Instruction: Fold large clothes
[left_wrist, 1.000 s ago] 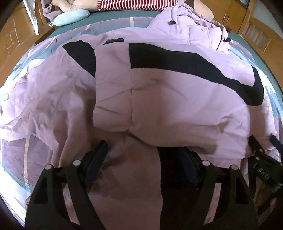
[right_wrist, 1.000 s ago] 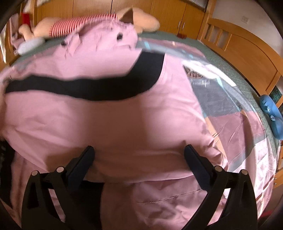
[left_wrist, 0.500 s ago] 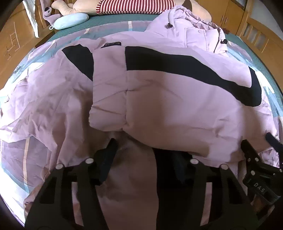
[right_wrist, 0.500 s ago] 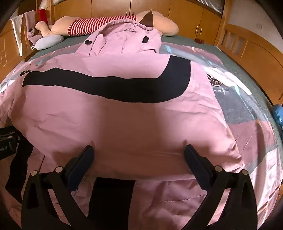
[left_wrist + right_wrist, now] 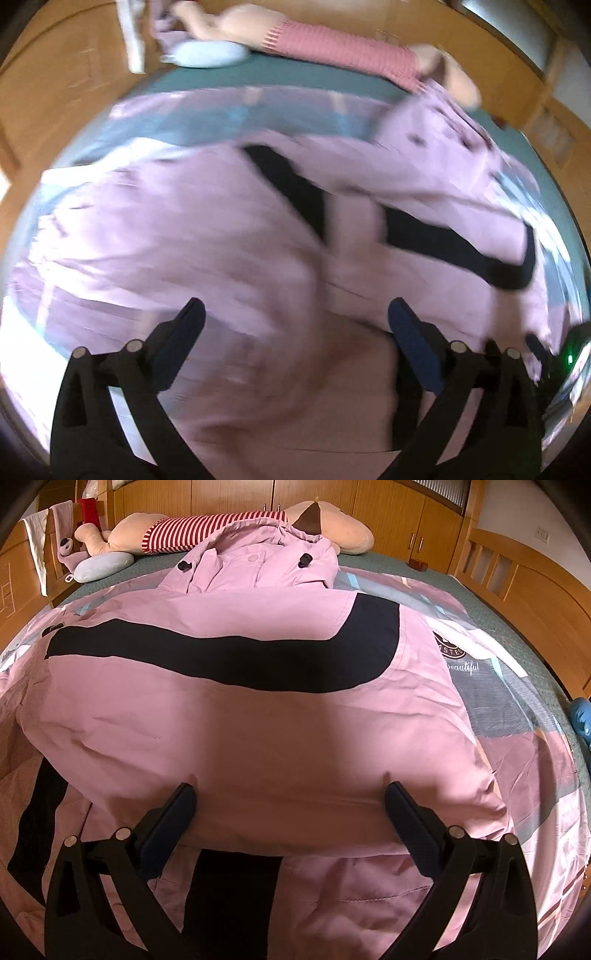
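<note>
- The pink jacket (image 5: 258,716) lies spread on the bed straight ahead of the right hand-held gripper (image 5: 288,797); a black stripe (image 5: 229,657) curves across it and its hood (image 5: 258,557) lies at the far end.
- The right hand-held gripper's jaws stand wide apart, both fingertips against the puffy near edge of the jacket, nothing pinched between them.
- In the left wrist view, which is blurred, the jacket (image 5: 424,206) sits ahead and to the right of the left hand-held gripper (image 5: 295,317), whose jaws are also spread wide and hold nothing.
- Under the jacket is a pink, grey and white patchwork bedspread (image 5: 517,701) over a green mattress cover (image 5: 498,609).
- Beyond the hood lie a plush toy in a red-striped shirt (image 5: 221,524) and a pale blue cushion (image 5: 103,565).
- A wooden bed frame (image 5: 517,568) rises to the right, and wooden cupboards (image 5: 229,494) line the far wall.
</note>
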`<control>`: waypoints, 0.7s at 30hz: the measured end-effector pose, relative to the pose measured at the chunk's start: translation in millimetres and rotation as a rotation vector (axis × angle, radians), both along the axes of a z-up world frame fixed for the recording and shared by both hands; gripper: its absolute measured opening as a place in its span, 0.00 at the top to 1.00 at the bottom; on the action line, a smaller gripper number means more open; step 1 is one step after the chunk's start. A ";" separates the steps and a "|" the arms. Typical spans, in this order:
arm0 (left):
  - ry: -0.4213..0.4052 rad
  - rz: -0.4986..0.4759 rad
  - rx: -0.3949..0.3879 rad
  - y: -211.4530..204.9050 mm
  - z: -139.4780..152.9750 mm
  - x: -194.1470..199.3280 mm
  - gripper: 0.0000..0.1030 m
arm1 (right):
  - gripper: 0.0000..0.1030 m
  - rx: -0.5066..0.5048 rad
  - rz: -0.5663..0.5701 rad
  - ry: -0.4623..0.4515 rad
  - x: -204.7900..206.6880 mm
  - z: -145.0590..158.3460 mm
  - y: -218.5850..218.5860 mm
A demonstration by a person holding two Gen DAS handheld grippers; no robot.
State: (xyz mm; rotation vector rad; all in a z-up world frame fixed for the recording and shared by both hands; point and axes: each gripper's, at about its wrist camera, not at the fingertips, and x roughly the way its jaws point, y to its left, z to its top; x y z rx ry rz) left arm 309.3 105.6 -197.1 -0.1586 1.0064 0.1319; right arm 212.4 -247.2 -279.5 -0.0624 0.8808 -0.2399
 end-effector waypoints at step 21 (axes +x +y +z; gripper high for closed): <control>0.166 0.622 -0.281 260.5 -101.2 -5.5 0.02 | 0.01 -0.012 0.000 0.001 -0.3 -1.6 2.1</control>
